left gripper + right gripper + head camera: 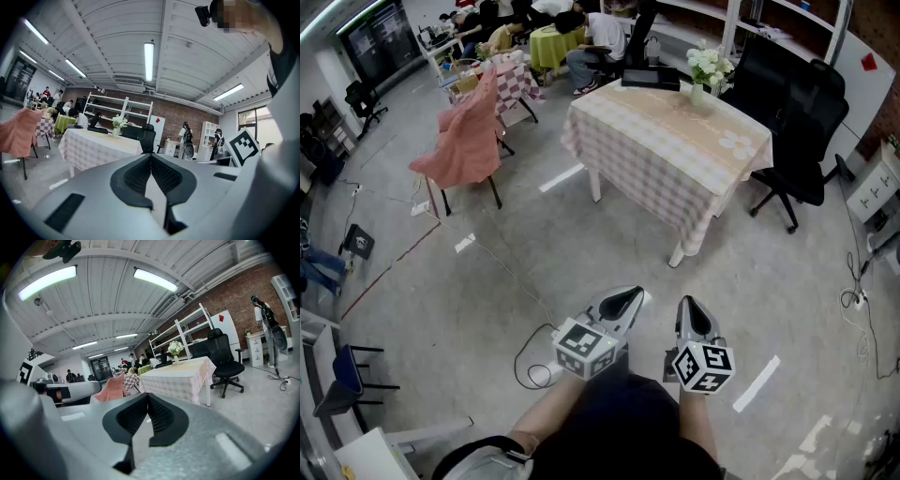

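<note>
Both grippers are held side by side above the grey floor, in front of the person's body. In the head view my left gripper (630, 298) is shut with nothing in it, and my right gripper (688, 305) beside it is also shut and empty. The left gripper view has the dark pads (136, 176) meeting at the tip of my left gripper (151, 156). My right gripper (147, 396) shows the same in its own view, with the left gripper's body (70, 390) at its left. Both point toward a table with a checked cloth (666, 141), some way off.
A vase of white flowers (708, 70) stands on the table's far side. A black office chair (802, 131) is to its right, and a chair draped in pink cloth (469, 131) to its left. A cable (530, 356) loops on the floor near my left gripper. People sit at far tables.
</note>
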`<state>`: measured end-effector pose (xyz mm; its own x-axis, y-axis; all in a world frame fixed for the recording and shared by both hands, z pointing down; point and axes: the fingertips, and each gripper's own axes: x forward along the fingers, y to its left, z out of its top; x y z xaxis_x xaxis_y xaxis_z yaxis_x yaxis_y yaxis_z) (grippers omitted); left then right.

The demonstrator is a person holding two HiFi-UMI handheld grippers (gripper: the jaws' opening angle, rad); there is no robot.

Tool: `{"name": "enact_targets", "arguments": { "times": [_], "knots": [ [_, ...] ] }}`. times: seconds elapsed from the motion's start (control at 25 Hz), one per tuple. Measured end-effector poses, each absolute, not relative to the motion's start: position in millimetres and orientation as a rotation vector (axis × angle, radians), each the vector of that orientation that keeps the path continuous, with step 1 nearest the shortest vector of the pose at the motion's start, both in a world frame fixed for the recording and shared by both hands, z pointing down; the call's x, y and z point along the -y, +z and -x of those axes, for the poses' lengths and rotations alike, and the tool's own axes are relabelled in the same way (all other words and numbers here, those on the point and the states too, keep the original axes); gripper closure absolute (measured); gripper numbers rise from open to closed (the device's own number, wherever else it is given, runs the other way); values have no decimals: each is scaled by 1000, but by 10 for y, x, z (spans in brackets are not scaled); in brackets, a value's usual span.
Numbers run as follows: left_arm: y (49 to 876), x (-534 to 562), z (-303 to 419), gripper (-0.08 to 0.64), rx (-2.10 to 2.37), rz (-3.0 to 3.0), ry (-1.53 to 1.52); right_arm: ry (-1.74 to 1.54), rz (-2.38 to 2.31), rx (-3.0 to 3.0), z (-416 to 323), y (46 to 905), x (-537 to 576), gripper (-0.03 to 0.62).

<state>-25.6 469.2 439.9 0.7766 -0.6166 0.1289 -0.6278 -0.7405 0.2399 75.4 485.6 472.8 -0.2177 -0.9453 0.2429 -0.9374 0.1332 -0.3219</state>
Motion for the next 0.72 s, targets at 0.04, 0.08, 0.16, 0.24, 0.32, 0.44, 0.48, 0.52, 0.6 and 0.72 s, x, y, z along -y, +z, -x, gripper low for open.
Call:
{"name": "enact_targets", "arguments": {
  "times": [0.04,0.08,0.16,0.24,0.32,0.44,0.48,0.52,0.6,0.72],
  "knots": [
    [4400,-4677,262,548,969,-2701,57,-651,1952,-2357,-738,4748,-4841,589],
    [4401,-4667,266,548,970,-2702,55,-659,1952,-2363,-723,4768,-4828,589],
    [4405,-4670,261,548,968,-2706,57,-672,1956,-2368,-703,4797,-4820,589],
    [4410,-4683,239,548,956,-2717,65,-677,1964,-2362,-699,4802,-4821,589],
    [4420,-4673,221,548,949,-2728,74,-675,1979,-2350,-710,4804,-4812,589],
    [4412,-4625,215,548,949,-2734,74,-674,1989,-2334,-746,4808,-4785,589],
    [4403,-4601,214,548,953,-2735,72,-674,1988,-2328,-762,4801,-4771,589],
    [4397,-4573,211,548,958,-2736,70,-671,1986,-2322,-776,4792,-4755,589],
    [4390,-4522,198,548,967,-2733,60,-668,1983,-2316,-799,4783,-4719,589],
    [4381,-4453,148,548,963,-2726,46,-670,1991,-2309,-833,4796,-4640,589]
  ]
}}
